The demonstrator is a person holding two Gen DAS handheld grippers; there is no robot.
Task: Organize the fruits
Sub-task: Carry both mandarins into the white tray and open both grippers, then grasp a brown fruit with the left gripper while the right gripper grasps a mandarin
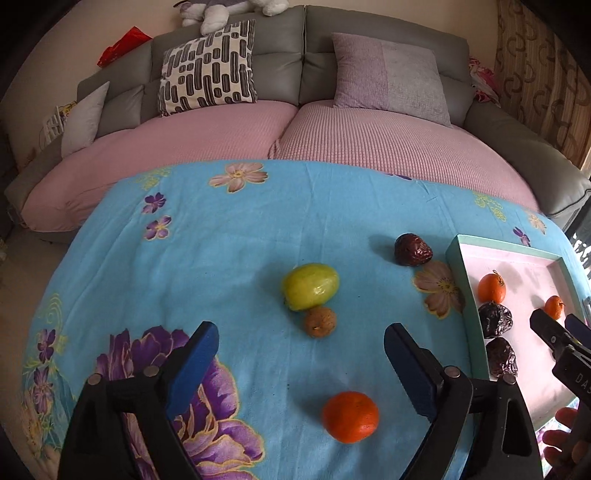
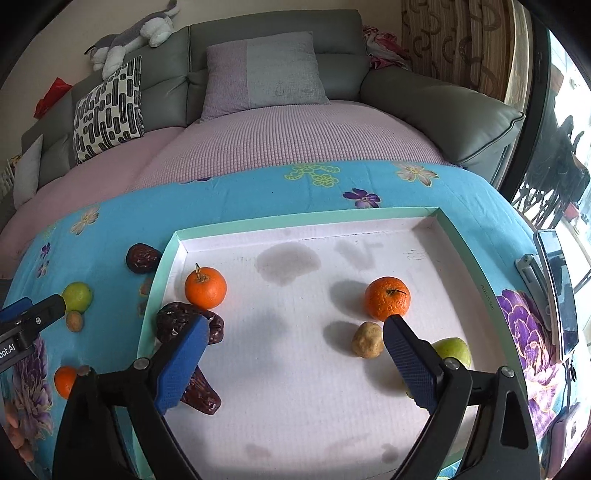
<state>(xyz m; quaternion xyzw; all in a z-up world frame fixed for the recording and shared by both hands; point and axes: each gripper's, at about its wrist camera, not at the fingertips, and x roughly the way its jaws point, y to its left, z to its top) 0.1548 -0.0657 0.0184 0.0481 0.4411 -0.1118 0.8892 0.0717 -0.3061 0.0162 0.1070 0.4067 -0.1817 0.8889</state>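
Left gripper (image 1: pixel 301 341) hung over the blue flowered cloth (image 1: pixel 229 236), jaws spread wide, nothing between the pads. Loose fruit lay on the cloth ahead of it: a smooth green fruit (image 1: pixel 310 291) touching a small rough brown nut (image 1: pixel 320 322) at its 6 o'clock, a wrinkled dark date (image 1: pixel 412 250) toward 2 o'clock, a glossy tangerine (image 1: pixel 350 416) nearest the camera. Only the left edge of the tray (image 1: pixel 463 280) showed here, at 3 o'clock.

Right gripper (image 2: pixel 295 330) hung over the tray (image 2: pixel 306 220), jaws likewise released and empty. Its view gave the whole tray: shallow, rectangular, mint rim, white stained floor. Inside: one stemmed tangerine (image 2: pixel 205 288) at 10 o'clock, wrinkled dates (image 2: pixel 173 321) below it partly behind the left finger, a second tangerine (image 2: pixel 387 298) at 1 o'clock, a knobbly tan nut (image 2: pixel 367 340) just beside the right finger, a green fruit (image 2: pixel 456 350) behind that finger.

Beyond: a grey sofa (image 2: pixel 273 22) with a pink waffle-textured cover (image 2: pixel 280 144).
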